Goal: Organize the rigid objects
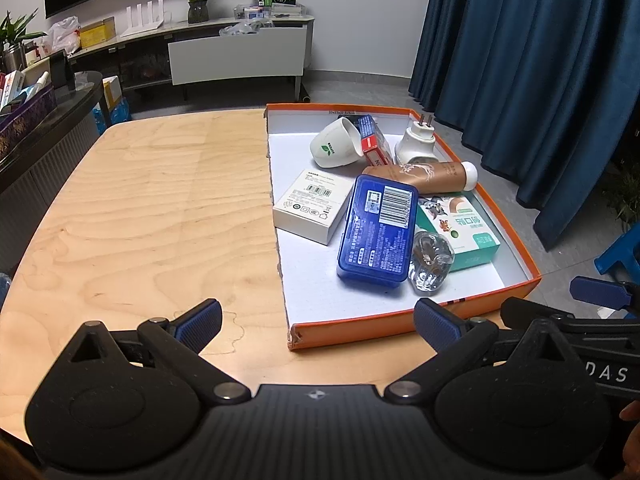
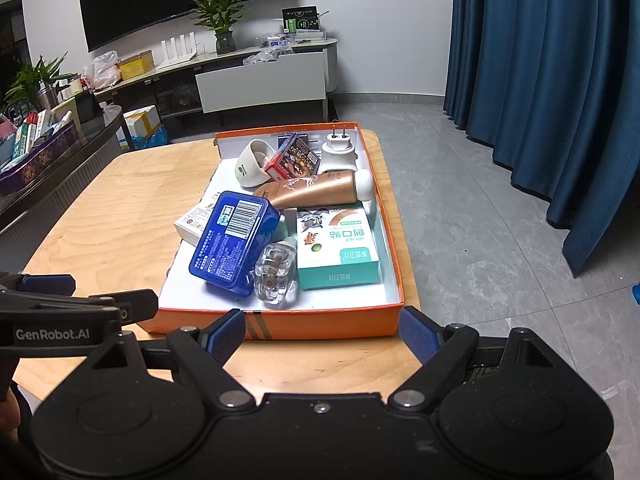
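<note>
An orange box lid (image 1: 352, 330) (image 2: 320, 322) with a white floor sits on the right part of the wooden table (image 1: 152, 208). In it lie a blue tin (image 1: 376, 232) (image 2: 232, 240), a white carton (image 1: 308, 206), a clear glass bottle (image 1: 430, 260) (image 2: 276, 274), a teal plaster box (image 1: 464, 232) (image 2: 340, 246), a brown tube (image 1: 424, 174) (image 2: 316, 192), a white cup (image 1: 336, 144) (image 2: 252, 164), a red card box (image 1: 374, 140) and a white plug (image 1: 416, 142) (image 2: 340, 150). My left gripper (image 1: 316, 324) is open and empty before the lid's near corner. My right gripper (image 2: 322, 332) is open and empty at the lid's near wall.
The left half of the table is bare wood. A dark side counter (image 1: 52, 108) with boxes stands at the left. A TV bench (image 1: 224, 52) with plants and a white cabinet stands behind. Blue curtains (image 1: 540, 60) hang at the right over grey floor.
</note>
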Available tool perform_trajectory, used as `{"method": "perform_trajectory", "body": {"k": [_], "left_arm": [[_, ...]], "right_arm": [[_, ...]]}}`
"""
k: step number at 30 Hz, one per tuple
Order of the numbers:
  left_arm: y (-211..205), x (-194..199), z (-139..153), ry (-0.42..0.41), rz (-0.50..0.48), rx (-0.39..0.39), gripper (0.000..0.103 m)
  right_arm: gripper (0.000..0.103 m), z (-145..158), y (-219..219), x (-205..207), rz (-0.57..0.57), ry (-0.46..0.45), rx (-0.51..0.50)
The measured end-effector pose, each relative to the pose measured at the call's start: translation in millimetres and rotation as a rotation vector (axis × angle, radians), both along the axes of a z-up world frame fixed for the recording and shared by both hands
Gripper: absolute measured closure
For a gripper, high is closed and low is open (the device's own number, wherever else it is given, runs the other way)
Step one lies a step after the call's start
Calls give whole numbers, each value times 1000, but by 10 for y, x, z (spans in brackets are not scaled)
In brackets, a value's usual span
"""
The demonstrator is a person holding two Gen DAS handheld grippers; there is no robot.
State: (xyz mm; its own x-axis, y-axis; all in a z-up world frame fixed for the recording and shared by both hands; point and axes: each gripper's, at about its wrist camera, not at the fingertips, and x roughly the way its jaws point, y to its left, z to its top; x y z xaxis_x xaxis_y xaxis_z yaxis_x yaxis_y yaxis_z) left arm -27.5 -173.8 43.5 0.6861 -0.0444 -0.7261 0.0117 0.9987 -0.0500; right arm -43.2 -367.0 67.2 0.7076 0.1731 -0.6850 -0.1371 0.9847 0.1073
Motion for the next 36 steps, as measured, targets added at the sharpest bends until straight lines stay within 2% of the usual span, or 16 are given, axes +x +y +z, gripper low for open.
{"method": "perform_trajectory", "body": {"k": [36], "left_arm": [[20, 7, -13, 3, 7, -9, 0]], "right_arm": [[4, -11, 29, -2, 3, 4, -6]]}}
